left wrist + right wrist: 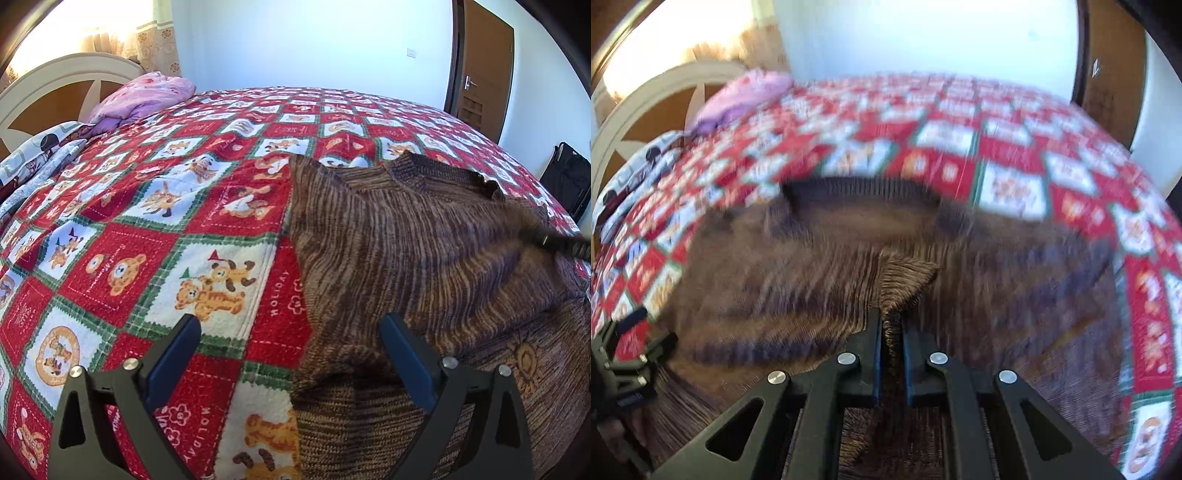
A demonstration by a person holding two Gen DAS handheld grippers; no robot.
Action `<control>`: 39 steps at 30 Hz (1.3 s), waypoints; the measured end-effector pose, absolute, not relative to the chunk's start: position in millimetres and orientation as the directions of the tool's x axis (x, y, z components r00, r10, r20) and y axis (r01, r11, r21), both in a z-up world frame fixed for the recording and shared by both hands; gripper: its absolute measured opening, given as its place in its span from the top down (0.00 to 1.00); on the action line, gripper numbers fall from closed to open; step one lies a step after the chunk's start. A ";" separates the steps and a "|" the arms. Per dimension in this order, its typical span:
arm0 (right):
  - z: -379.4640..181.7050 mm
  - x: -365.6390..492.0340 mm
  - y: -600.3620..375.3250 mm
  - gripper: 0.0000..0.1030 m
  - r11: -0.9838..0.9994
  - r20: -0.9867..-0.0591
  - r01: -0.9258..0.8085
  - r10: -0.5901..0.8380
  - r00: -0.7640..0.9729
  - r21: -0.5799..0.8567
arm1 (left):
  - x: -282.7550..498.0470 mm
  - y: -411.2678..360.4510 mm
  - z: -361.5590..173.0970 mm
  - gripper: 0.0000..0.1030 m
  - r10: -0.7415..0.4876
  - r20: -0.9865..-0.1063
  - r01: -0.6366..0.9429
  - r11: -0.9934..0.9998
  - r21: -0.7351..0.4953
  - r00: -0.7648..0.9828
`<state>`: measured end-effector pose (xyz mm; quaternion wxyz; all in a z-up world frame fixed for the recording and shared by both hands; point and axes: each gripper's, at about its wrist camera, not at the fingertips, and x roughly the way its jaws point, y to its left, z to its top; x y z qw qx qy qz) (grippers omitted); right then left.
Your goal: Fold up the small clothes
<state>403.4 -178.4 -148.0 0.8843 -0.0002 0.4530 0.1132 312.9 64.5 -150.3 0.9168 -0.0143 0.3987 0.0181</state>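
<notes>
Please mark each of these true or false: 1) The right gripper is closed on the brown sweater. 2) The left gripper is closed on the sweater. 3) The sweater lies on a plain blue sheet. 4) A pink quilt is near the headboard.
1) True: the right gripper pinches a fold of the brown sweater.
2) False: the left gripper is open, holding nothing.
3) False: it lies on a red checked bear-print blanket.
4) True: the pink quilt is beside the headboard.
</notes>
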 end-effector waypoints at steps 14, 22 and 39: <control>-137.3 329.9 -135.7 0.46 0.902 -0.784 -0.430 0.300 0.544 0.046 | 312.7 66.2 -150.6 0.00 0.030 -0.730 -0.052 0.999 -0.007 0.683; -149.4 339.8 -174.3 0.47 0.938 -0.801 -0.334 0.268 0.536 0.091 | 310.2 66.6 -151.5 0.00 0.016 -0.733 -0.051 0.998 -0.026 0.680; -145.0 321.1 -191.4 0.46 0.952 -0.779 -0.276 0.272 0.565 0.132 | 303.6 55.6 -145.6 0.00 0.087 -0.717 -0.060 0.996 0.064 0.692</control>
